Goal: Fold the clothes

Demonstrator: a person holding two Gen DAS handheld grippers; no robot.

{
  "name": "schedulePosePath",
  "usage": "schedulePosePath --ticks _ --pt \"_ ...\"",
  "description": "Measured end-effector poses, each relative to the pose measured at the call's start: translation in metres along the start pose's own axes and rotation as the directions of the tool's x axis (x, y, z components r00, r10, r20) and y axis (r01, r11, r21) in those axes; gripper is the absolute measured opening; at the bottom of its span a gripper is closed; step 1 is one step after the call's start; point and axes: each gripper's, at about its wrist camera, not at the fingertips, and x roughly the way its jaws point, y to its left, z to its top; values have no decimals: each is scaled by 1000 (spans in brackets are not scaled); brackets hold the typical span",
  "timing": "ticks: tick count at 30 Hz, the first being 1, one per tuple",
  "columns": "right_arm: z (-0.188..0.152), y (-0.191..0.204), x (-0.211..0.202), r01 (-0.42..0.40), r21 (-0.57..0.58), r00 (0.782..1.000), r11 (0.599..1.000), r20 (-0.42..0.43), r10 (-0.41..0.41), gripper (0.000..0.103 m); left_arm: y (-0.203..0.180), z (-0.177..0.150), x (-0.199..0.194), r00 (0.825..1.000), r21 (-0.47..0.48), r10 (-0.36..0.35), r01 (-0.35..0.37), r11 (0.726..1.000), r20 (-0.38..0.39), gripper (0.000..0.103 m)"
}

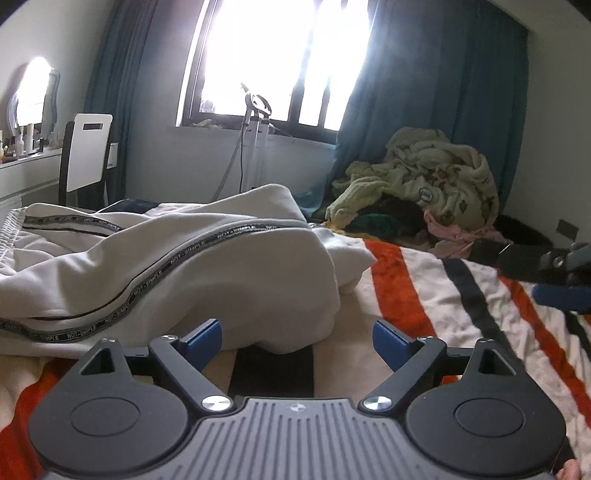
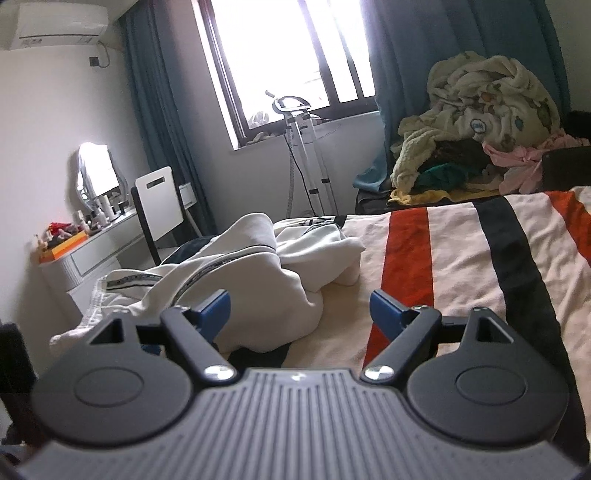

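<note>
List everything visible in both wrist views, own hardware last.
White garment: 1, white with black lettered trim, crumpled on the bed's left side.
Striped blanket: 1, cream with orange and black stripes, covering the bed.
Clothes pile: 1, cream fleece over dark, green and pink items, past the bed's far right end.
Chair: 1, white back, black frame, at the vanity.
Vanity: 1, white, left wall, bottles on top.
Mirror: 1, wavy frame, on the vanity.
Curtains: blue, flanking the window.
Air conditioner: 1, white, upper left wall.
Left gripper: open, empty.
Right gripper: open, empty.
</note>
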Motion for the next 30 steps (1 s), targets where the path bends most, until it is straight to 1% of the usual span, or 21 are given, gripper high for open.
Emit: schedulePosePath --ticks 4,5,8,11,15,18,20,21,22,23,24,25,26,27,28,30 --pt "1 -5 6 18 35 999 999 -27 -17 84 2 9 21 1000 23 21 -21 1000 -13 89" --pt "2 -7 8 28 46 999 999 -30 -26 84 2 14 28 999 40 39 -38 998 -12 89" --pt "5 -14 10 54 84 998 995 -26 -52 84 -2 37 56 995 117 97 -99 988 25 89" --pt "5 -27 15 89 113 996 990 -16 -88 84 -3 68 98 992 160 119 -125 979 44 89" --pt "1 -44 35 155 133 988 979 -32 -152 84 -4 110 162 989 205 143 -145 968 23 89" --pt "-1 -57 58 227 139 974 964 -54 -222 84 6 137 204 989 142 149 -145 979 -17 89" --pt "-1 -67 74 252 165 967 953 -66 -245 84 11 149 230 989 129 140 -132 983 -53 85" --pt "-1 -72 82 259 177 966 950 -71 -250 84 14 153 241 987 131 138 -127 983 -79 76" --pt "-1 -76 89 266 188 964 946 -76 -256 84 16 155 252 983 130 142 -127 983 -117 63" --pt "-2 -80 97 269 192 963 944 -79 -258 84 20 156 256 979 111 142 -127 986 -144 57" --pt "-4 -83 104 279 190 960 941 -85 -267 84 23 157 260 975 90 140 -127 988 -170 45" --pt "-5 -87 111 288 188 957 939 -91 -276 84 26 156 256 980 53 120 -112 992 -162 27" --pt "-7 -91 119 298 184 953 937 -106 -283 84 26 156 248 983 39 121 -117 992 -139 21" --pt "-9 -94 125 304 189 951 934 -121 -285 84 23 153 236 986 48 131 -127 991 -100 15" --pt "-11 -97 131 309 195 948 931 -136 -286 84 20 150 223 988 58 142 -138 989 -59 13" --pt "-14 -100 135 313 206 946 927 -149 -286 84 12 140 187 991 76 136 -137 988 21 12"
